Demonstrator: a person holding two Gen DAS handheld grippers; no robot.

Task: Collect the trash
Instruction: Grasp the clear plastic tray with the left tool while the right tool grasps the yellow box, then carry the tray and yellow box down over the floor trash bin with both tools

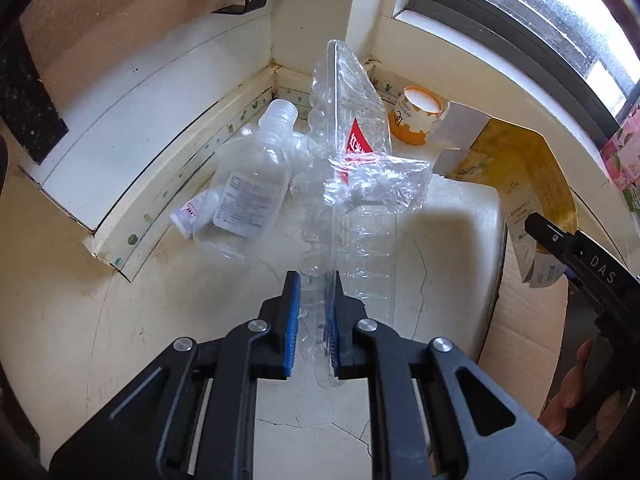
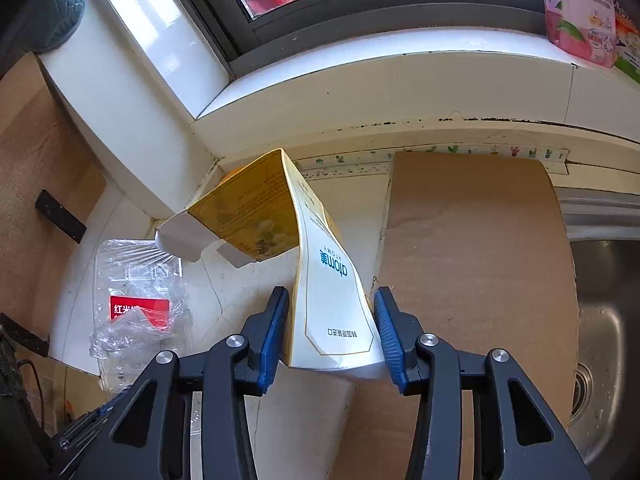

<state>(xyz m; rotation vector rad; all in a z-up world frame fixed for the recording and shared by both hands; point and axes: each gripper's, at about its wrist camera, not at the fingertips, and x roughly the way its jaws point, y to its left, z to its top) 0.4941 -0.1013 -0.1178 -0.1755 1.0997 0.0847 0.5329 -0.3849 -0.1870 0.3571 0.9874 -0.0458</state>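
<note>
My left gripper (image 1: pixel 313 312) is shut on a clear plastic clamshell tray (image 1: pixel 352 128) with a red label and crumpled film, held upright above the white counter (image 1: pixel 160 320). It also shows in the right wrist view (image 2: pixel 136 280). My right gripper (image 2: pixel 330 332) is shut on a flattened yellow and white carton (image 2: pixel 320 280), which also shows in the left wrist view (image 1: pixel 520 168). A clear plastic bottle (image 1: pixel 252 176), a small white tube (image 1: pixel 190 214) and an orange paper cup (image 1: pixel 416 114) lie in the counter corner.
A cardboard sheet (image 2: pixel 472 248) lies on the counter by a steel sink (image 2: pixel 600 320). A window sill (image 2: pixel 400 72) holds a pink packet (image 2: pixel 580 12). Tiled walls close the corner. Another cardboard panel (image 2: pixel 36 152) stands at the left.
</note>
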